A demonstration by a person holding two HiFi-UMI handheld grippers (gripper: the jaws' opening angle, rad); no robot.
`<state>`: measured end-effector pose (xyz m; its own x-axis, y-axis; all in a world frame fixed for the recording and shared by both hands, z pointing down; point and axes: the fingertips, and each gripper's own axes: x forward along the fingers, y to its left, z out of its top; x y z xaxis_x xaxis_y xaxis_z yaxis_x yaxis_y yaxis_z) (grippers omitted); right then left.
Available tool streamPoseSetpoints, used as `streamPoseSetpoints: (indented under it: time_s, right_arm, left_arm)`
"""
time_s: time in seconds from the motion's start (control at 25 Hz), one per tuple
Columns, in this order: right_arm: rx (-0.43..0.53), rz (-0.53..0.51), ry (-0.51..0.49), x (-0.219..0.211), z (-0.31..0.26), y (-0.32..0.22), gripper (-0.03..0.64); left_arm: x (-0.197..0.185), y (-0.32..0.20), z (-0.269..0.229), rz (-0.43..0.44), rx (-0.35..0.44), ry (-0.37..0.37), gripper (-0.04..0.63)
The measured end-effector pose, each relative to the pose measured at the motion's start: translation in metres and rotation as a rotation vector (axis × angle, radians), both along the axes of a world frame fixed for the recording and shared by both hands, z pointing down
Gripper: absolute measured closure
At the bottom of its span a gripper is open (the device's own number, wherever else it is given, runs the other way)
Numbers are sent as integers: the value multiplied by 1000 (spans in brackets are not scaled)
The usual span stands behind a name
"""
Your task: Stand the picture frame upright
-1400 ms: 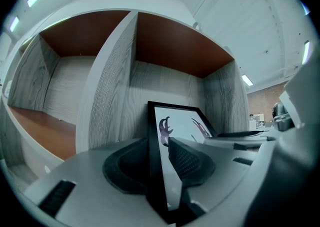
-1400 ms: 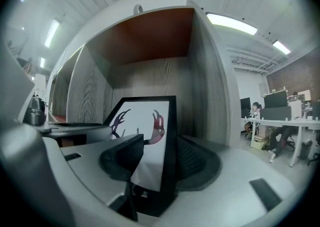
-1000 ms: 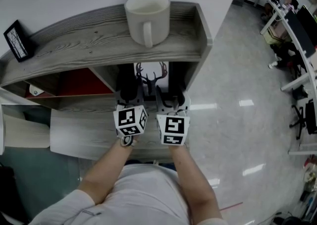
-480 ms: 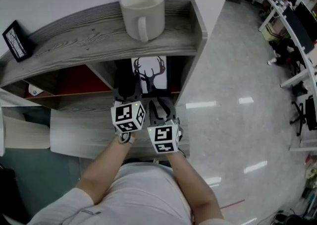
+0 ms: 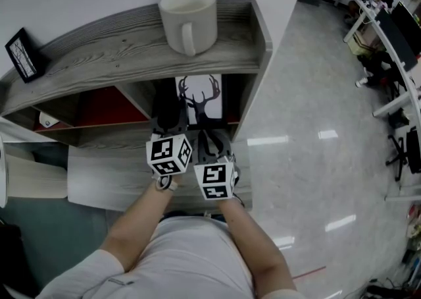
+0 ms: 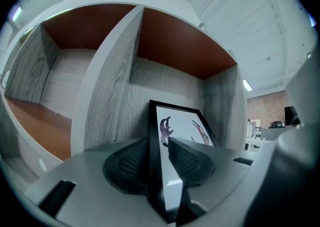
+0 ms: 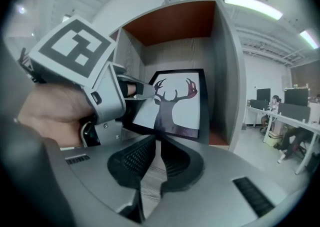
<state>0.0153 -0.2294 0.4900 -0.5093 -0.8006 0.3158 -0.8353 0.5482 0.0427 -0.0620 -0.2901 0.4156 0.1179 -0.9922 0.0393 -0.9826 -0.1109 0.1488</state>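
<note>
Picture frame: we find the picture frame (image 5: 198, 99) in the right-hand compartment of the shelf (image 5: 118, 54), under the top board. Its deer print faces us, and it is tilted rather than plumb.
Left hand-held gripper: the left hand-held gripper (image 6: 160, 143) is pinching the frame's left edge, and we see the black border caught between its pads.
Right hand-held gripper: the right hand-held gripper (image 7: 156, 146) sits just in front of the frame and lower, apart from it. Its jaws have just been closing and now meet at the tips, and we see nothing between them.
Shelf top: a mug (image 5: 189, 16) stands there, handle toward us. A small dark frame (image 5: 22, 54) sits at the far left end.
</note>
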Motion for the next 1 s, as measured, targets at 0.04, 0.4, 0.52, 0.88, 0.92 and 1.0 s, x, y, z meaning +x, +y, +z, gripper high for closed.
streamPoseSetpoints:
  time_s: [0.04,0.4,0.52,0.88,0.92,1.0]
  right_arm:
    - [-2,3,-9,0,0,0,572]
    - [1,32,-45,5,-8,-11,575]
    - [-10,34,-38,4,-10,-18,575]
    - [-79,69,-9,8,-7,-32,575]
    - [-87,66,-7,8,-7,-33,575]
    - [-98,59,3,7,-6,-35,575]
  left_arm:
    - [0,0,-1,6,1,9,477]
    - [3,-5,-9,46,3,47,477]
    - [4,-8,-11,54,5,48,477]
    - [7,5,-17,102,0,63,476]
    - [6,9,-16,108,-3,66,476]
    - [5,15,-10,124,-17,61,477]
